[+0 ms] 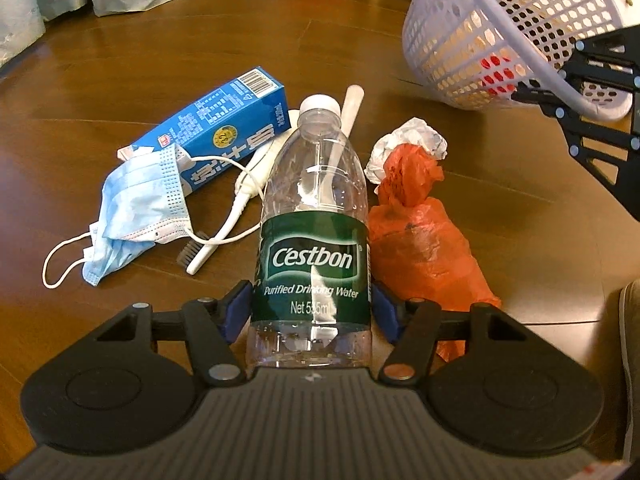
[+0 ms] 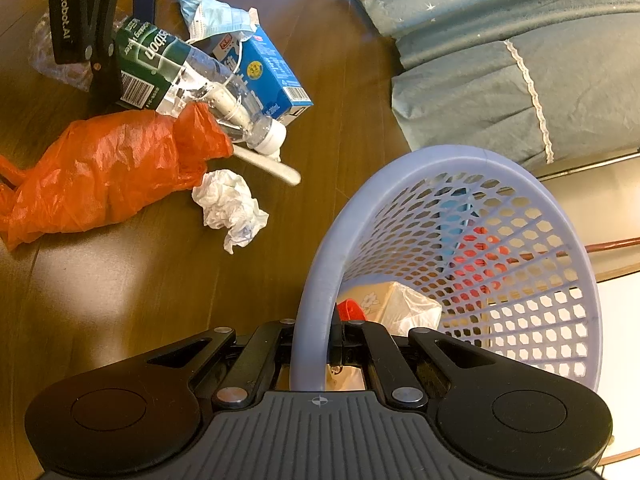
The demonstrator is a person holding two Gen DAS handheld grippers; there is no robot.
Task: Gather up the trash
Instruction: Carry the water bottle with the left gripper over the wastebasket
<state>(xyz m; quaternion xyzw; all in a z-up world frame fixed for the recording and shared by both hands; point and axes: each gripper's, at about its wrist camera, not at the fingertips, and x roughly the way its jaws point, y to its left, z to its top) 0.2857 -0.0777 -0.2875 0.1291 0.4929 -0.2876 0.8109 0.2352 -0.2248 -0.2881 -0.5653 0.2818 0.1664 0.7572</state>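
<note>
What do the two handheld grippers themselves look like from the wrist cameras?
Both are matte black plastic: a ribbed grey-black front plate, two rounded lobes with circular recesses, and angular linkage arms with silver rivets. The left gripper has blue finger pads. White "GenRobot.AI" lettering shows on its side in the right view. The right gripper looks the same build.

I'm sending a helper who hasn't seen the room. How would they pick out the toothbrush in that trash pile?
On the brown floor lies a trash pile beside the tilted basket. The toothbrush lies between the blue carton and the clear bottle. It is the only long, thin white stick, with dark bristles at one end.
</note>
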